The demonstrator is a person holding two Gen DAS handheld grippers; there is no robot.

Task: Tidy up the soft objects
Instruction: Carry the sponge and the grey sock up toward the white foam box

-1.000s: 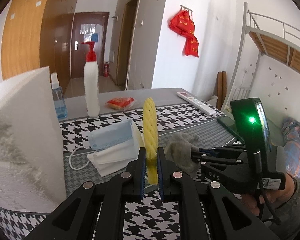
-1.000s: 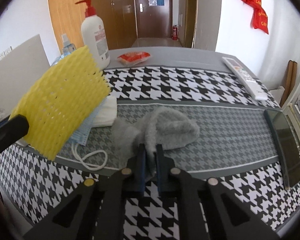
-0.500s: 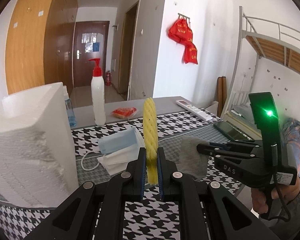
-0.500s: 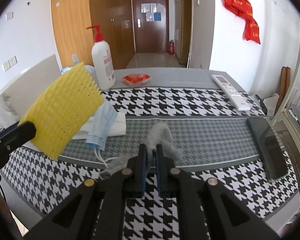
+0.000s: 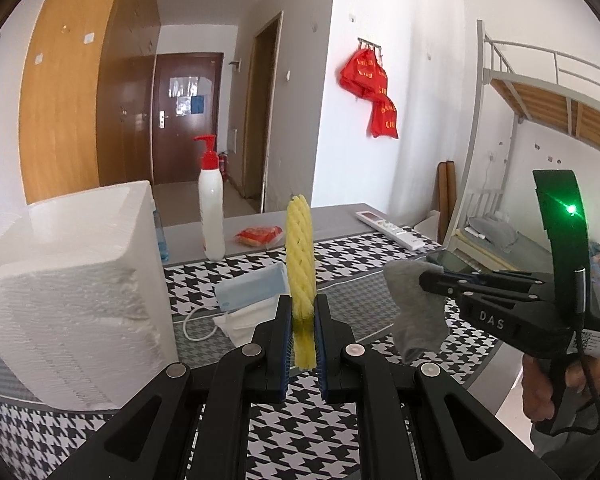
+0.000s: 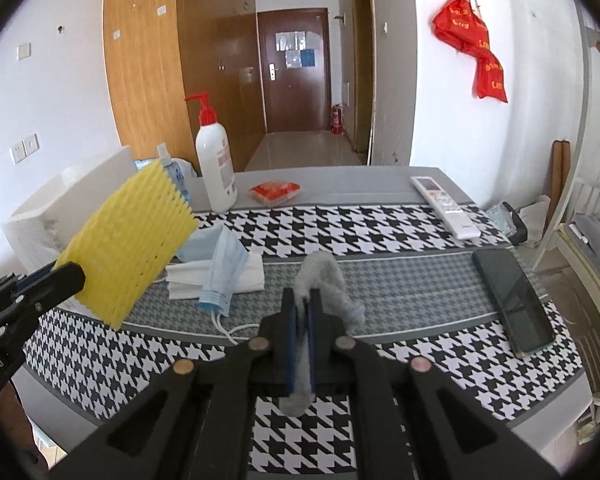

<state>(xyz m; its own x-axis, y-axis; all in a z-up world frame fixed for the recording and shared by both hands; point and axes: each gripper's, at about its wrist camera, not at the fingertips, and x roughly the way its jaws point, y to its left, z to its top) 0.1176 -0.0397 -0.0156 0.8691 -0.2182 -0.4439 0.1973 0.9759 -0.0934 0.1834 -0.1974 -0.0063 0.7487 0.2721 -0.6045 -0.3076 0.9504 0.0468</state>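
Note:
My left gripper (image 5: 302, 316) is shut on a yellow foam net sleeve (image 5: 300, 256), held upright above the table; it shows flat in the right wrist view (image 6: 130, 244). My right gripper (image 6: 303, 308) is shut on a grey fuzzy sock (image 6: 324, 276), which hangs clear of the table; it also shows in the left wrist view (image 5: 414, 312). A blue face mask (image 6: 220, 272) lies on folded white tissues (image 6: 188, 276) on the houndstooth cloth. A white foam box (image 5: 72, 288) stands at the left.
A pump bottle (image 6: 216, 168), a small blue bottle (image 6: 176, 176) and a red packet (image 6: 275, 192) stand at the back. A white remote (image 6: 444, 206) and a dark phone (image 6: 514, 300) lie at the right. A bunk bed frame (image 5: 540, 92) is beyond the table.
Both grippers have risen and pulled back from the table. The grey sock has been lifted off the cloth and now hangs from the right gripper.

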